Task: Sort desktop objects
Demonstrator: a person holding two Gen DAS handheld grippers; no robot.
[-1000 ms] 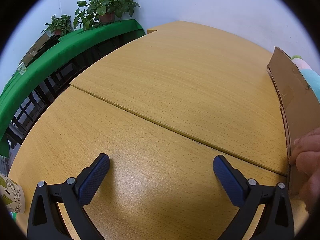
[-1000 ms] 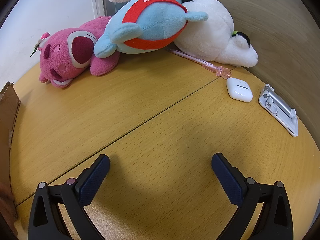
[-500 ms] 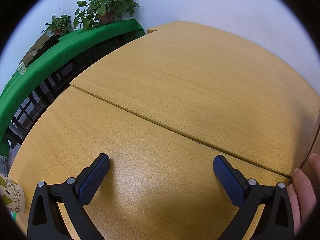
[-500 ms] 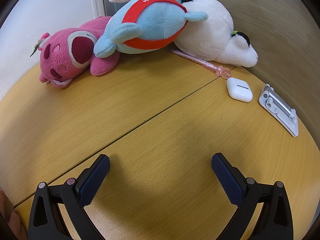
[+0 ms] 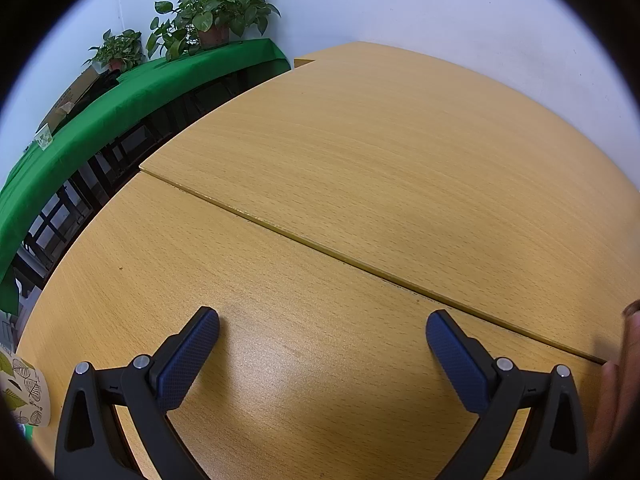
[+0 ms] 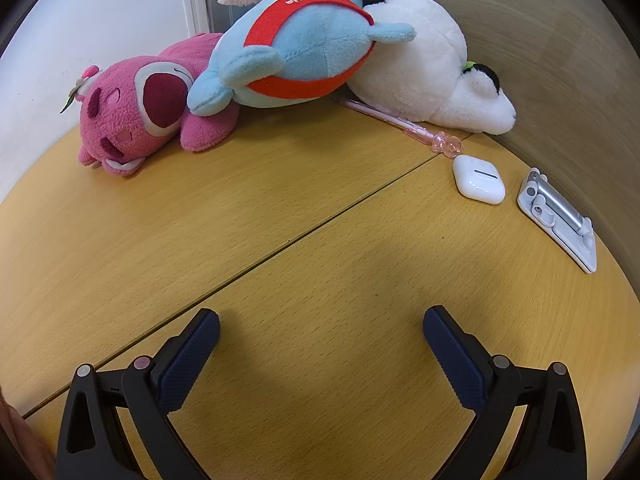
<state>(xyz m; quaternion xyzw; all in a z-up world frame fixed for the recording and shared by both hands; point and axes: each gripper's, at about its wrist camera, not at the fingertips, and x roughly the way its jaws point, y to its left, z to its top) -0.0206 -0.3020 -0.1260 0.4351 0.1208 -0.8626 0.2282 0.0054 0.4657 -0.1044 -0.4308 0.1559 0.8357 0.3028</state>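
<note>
Nothing's being sorted yet tbh: left gripper (image 5: 322, 334) and right gripper (image 6: 321, 330) are being held spread wide, empty, while plush toys (image 6: 304, 44), earbud case (image 6: 479, 179) and pen (image 6: 400, 123) are being left along the table's (image 6: 280, 208) far edge.

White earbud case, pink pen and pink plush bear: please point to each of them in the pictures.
white earbud case (image 6: 479, 184): right wrist view, middle of its lid.
pink pen (image 6: 394, 120): right wrist view, middle of its clear barrel.
pink plush bear (image 6: 134, 118): right wrist view, on its face.
</note>
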